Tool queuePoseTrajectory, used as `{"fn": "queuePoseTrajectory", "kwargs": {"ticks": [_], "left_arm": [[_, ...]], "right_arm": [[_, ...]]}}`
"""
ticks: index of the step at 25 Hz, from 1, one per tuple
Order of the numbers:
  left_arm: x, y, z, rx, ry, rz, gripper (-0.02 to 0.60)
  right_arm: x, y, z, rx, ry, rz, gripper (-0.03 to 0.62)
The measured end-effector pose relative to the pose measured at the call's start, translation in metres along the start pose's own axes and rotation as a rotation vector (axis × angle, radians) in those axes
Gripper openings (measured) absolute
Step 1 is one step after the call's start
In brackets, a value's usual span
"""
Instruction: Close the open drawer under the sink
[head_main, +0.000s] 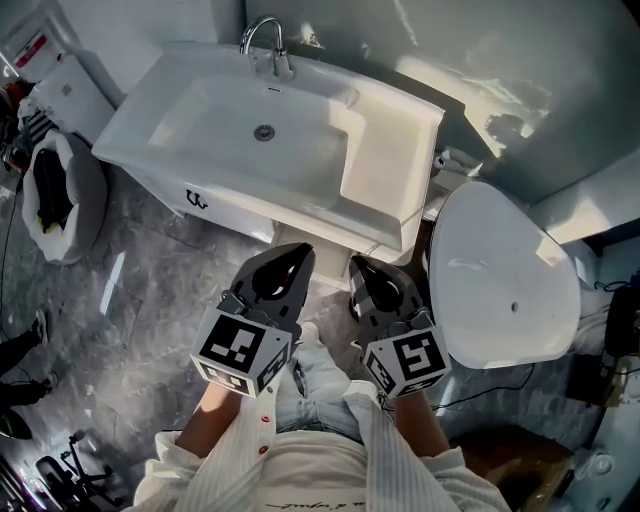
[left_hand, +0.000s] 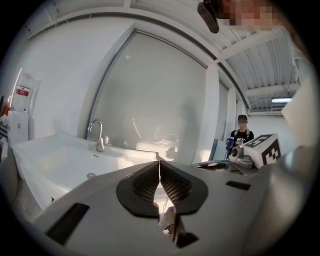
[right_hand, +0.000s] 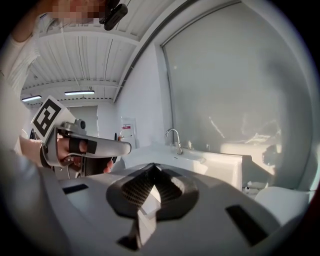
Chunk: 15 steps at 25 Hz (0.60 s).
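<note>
The white sink (head_main: 390, 170) with a chrome faucet (head_main: 265, 42) fills the top of the head view. Under its front edge runs the white drawer front (head_main: 245, 208), with a small dark mark at its left. From above I cannot tell how far it stands out. My left gripper (head_main: 301, 252) and right gripper (head_main: 361, 266) are held side by side close to my body, short of the drawer front and pointing at it. Both are shut with nothing between the jaws. In the left gripper view the left gripper (left_hand: 159, 168) points over the sink (left_hand: 45, 160); the right gripper (right_hand: 154, 168) points the same way.
A white toilet (head_main: 505, 280) with its lid down stands right of the sink. At the far left a white bin (head_main: 85, 215) holds a black bag. The floor is grey marble. Another person (left_hand: 242, 132) stands far off in the left gripper view.
</note>
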<state>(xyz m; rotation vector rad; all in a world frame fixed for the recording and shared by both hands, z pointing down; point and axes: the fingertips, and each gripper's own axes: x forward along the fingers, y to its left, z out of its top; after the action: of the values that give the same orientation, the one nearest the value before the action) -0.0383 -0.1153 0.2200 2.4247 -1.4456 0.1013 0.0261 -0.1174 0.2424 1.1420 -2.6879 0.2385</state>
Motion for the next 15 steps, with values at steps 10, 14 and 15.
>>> {"fn": "queuePoseTrajectory", "kwargs": {"ticks": [10,14,15], "left_arm": [[0.011,-0.001,-0.045,-0.006,0.030,-0.052,0.017],[0.017,0.003,-0.075,-0.029,0.055,-0.064,0.017],[0.019,0.003,-0.083,-0.033,0.063,-0.067,0.017]], "right_arm": [[0.004,0.002,-0.030,0.002,0.028,-0.081,0.009],[0.006,0.000,-0.055,0.020,0.048,-0.118,0.011],[0.007,-0.001,-0.062,0.028,0.052,-0.128,0.010]]}}
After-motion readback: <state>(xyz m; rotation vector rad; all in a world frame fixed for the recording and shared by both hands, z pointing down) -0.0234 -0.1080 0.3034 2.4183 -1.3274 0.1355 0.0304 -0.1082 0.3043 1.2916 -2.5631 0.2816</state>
